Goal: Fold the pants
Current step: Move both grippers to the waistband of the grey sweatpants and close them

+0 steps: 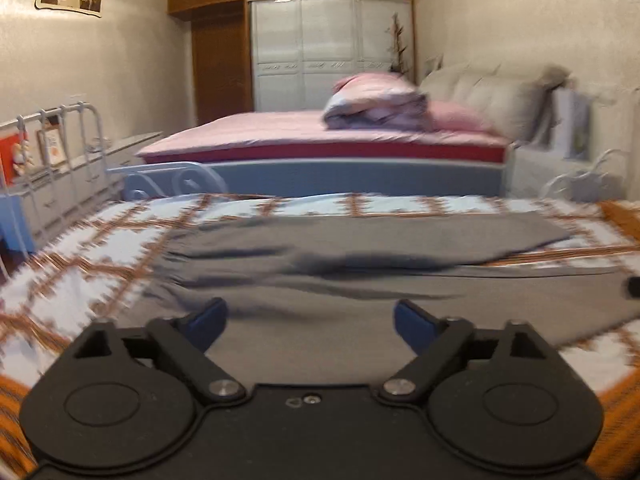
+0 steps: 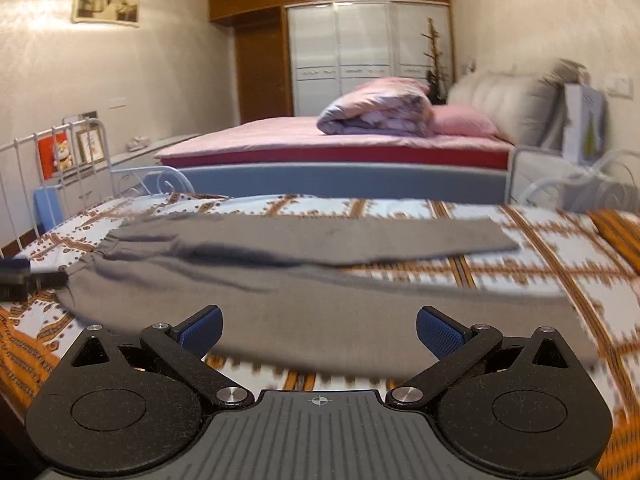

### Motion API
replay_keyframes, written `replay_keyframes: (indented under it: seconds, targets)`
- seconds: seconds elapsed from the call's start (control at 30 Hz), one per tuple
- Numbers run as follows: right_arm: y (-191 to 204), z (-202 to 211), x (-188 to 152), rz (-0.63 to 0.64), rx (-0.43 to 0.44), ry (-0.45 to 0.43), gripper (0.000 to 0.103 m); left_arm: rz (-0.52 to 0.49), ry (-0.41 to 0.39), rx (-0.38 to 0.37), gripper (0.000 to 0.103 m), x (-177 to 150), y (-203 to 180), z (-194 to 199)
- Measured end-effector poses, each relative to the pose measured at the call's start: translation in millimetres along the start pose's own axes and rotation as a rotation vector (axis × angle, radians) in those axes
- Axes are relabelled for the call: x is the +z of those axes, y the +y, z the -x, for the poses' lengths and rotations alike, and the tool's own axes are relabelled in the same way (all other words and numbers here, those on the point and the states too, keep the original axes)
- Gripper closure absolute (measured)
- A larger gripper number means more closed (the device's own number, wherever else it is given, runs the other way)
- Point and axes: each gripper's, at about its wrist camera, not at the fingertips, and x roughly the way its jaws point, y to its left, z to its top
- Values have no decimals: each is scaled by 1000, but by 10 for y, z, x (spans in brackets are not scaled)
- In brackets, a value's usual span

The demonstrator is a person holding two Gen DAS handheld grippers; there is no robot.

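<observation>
Pants: grey, spread flat across the patterned bedspread.
Left gripper: above the pants, fingers apart, nothing between.
Right gripper: above the pants' near edge, fingers apart, empty.

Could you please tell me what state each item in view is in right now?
left gripper: open, nothing held.
right gripper: open, nothing held.
grey pants: spread flat on the patterned bedspread, legs apart, not yet folded.
quilt: rolled up on the pink bed.
wardrobe doors: closed.
</observation>
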Motion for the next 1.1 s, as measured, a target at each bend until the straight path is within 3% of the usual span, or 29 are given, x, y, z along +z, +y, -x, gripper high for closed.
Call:
replay_keyframes:
  seconds: [0.03, 0.07, 0.13, 0.3, 0.47, 0.63, 0.77, 1.0, 1.1]
  targets:
    - [5, -110, 73, 8, 10, 0, 0, 3, 13, 5, 35, 90, 150, -140]
    - [9, -246, 156, 17, 19, 3, 7, 12, 15, 16, 36, 170, 296, -265]
    - [21, -557, 313, 41, 46, 20, 26, 22, 27, 51, 40, 323, 584, -564]
    - [132, -1642, 770, 97, 137, 60, 32, -23, 113, 109, 40, 609, 1252, -1498]
    - [409, -3009, 1143, 173, 227, 128, 52, 11, 197, 112, 51, 685, 1767, -2370]
    - [765, -4164, 1244, 260, 271, 175, 53, -4, 254, 85, 56, 688, 1931, -3072]
    - [969, -4792, 1235, 352, 305, 190, 54, 8, 316, 52, 55, 647, 1931, -3444]
    - [1162, -5341, 1207, 453, 336, 242, 54, 6, 353, 26, 54, 662, 2009, -3766]
    - [1158, -5425, 1167, 461, 353, 244, 56, -21, 357, 21, 59, 685, 1977, -3815]
